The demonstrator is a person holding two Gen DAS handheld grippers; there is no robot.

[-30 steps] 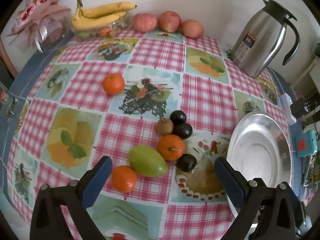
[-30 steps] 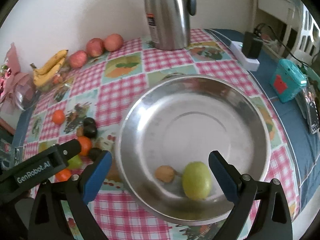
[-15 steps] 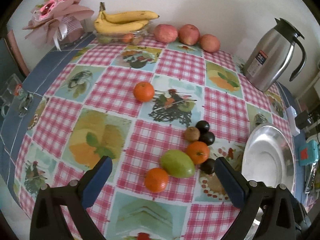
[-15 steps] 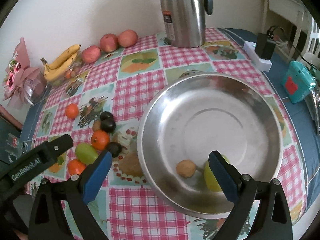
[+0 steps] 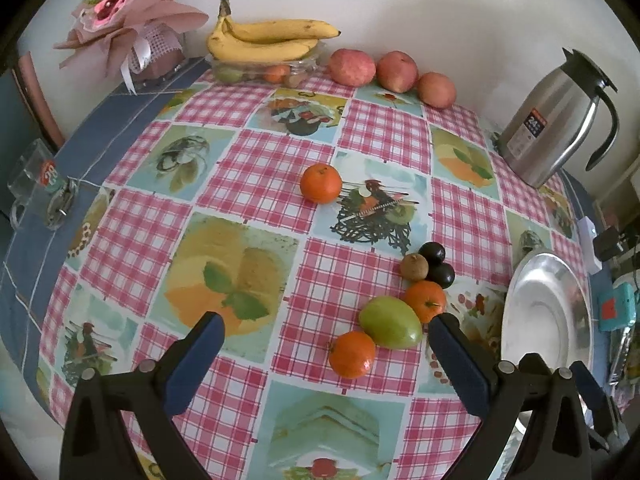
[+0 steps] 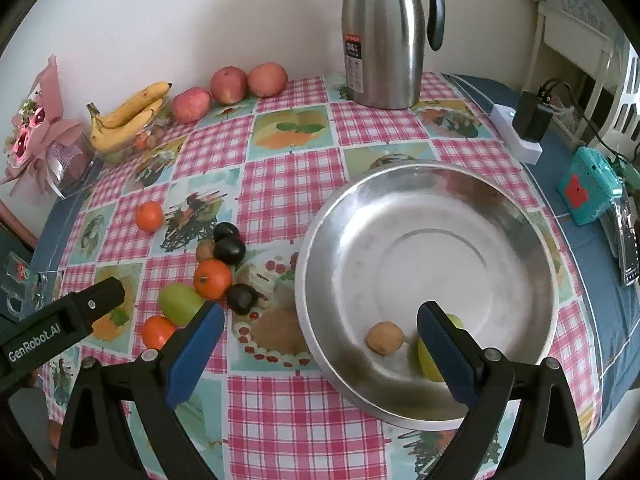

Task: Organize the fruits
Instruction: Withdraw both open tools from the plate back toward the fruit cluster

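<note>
A steel bowl [image 6: 520, 216] holds a brown kiwi [image 6: 385, 338] and a green fruit [image 6: 430, 360], half hidden behind my right finger. Left of the bowl [image 5: 516, 300] lie a green mango [image 5: 390, 328], two oranges [image 5: 352, 354] [image 5: 425, 300], a kiwi [image 5: 415, 267] and dark plums [image 5: 440, 274]. Another orange [image 5: 321, 183] lies alone further back. My left gripper [image 5: 324, 342] is open and empty above the table, near the front orange. My right gripper [image 6: 318, 328] is open and empty over the bowl's near left rim.
Bananas [image 5: 268, 42] on a clear box and three apples [image 5: 394, 70] line the back wall. A steel thermos jug [image 6: 382, 36] stands at the back right. A pink bouquet [image 5: 128, 32] is back left. A power strip [image 6: 518, 136] and teal device [image 6: 586, 192] lie right.
Both grippers have pulled back and up, so more of the table shows. The green fruit in the bowl has slid behind my right finger. The loose fruits have not moved.
</note>
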